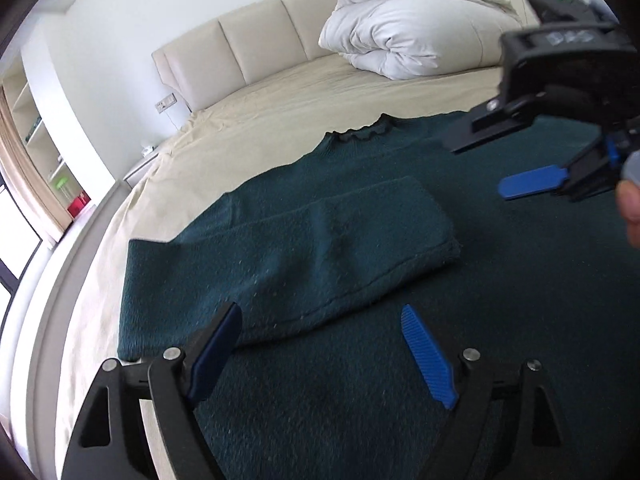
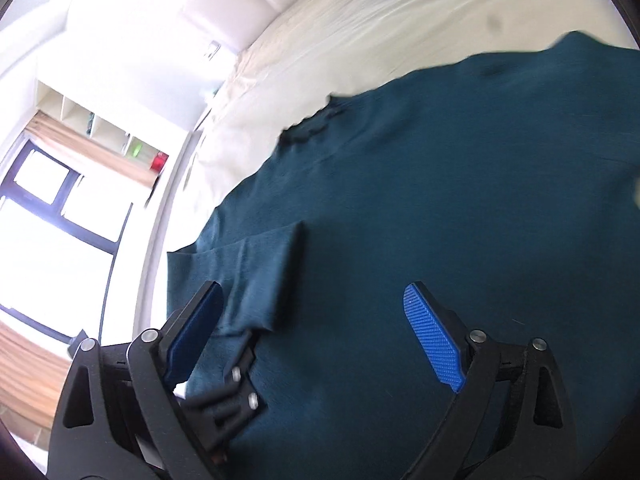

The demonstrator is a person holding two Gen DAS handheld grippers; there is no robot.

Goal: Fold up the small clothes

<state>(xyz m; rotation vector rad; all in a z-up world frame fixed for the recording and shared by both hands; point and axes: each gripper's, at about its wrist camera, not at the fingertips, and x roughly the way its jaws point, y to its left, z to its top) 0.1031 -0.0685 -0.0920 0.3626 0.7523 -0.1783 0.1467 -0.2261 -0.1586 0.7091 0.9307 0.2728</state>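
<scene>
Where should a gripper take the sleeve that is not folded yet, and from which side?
Probably at the cuff end of the right sleeve, coming from the sweater's outer right edge. The left sleeve already lies folded across the body, and the right gripper is open over that side.

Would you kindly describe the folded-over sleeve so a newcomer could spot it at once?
Start at the cream bed with its padded headboard. A dark green sweater lies spread on it, frilled collar toward the headboard. The sleeve is the doubled band lying across the body, the only raised layer with a visible edge.
</scene>
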